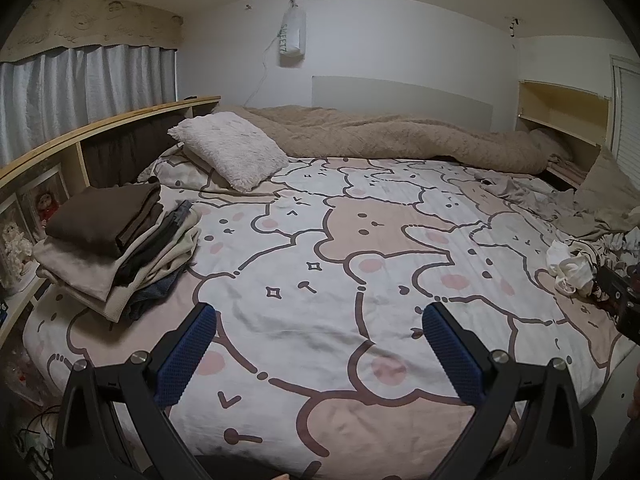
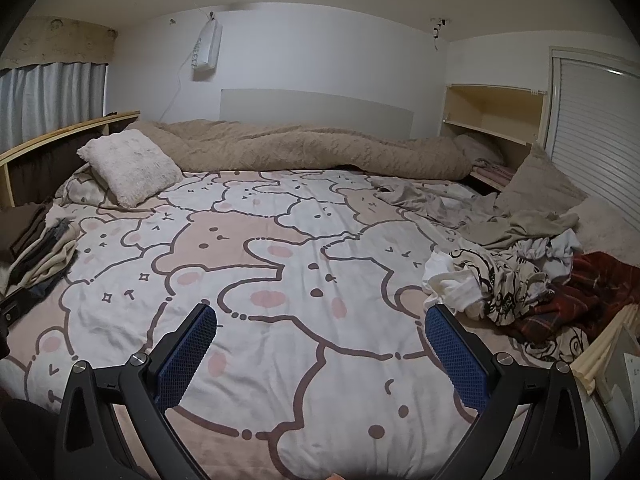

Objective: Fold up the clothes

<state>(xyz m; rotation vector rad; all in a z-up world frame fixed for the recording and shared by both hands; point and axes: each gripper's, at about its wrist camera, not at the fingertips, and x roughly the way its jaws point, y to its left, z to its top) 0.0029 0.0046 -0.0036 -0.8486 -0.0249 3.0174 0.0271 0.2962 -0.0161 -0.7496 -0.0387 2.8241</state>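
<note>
A stack of folded clothes [image 1: 116, 244], brown on top, sits at the bed's left side; its edge shows in the right wrist view [image 2: 36, 248]. A heap of unfolded clothes [image 2: 516, 284] lies at the bed's right side: a white piece, a black-and-white patterned one, a dark red plaid one; part of it shows in the left wrist view [image 1: 572, 272]. My left gripper [image 1: 320, 320] is open and empty above the bear-print bedspread [image 1: 340, 240]. My right gripper [image 2: 320, 320] is open and empty, its right finger close to the heap's white piece.
A fluffy white pillow [image 1: 230, 156] and a rumpled tan duvet [image 1: 400, 136] lie along the far side. A wooden headboard shelf [image 1: 60, 148] runs along the left. Open shelves [image 2: 492, 120] and a slatted door [image 2: 592, 120] stand at the right.
</note>
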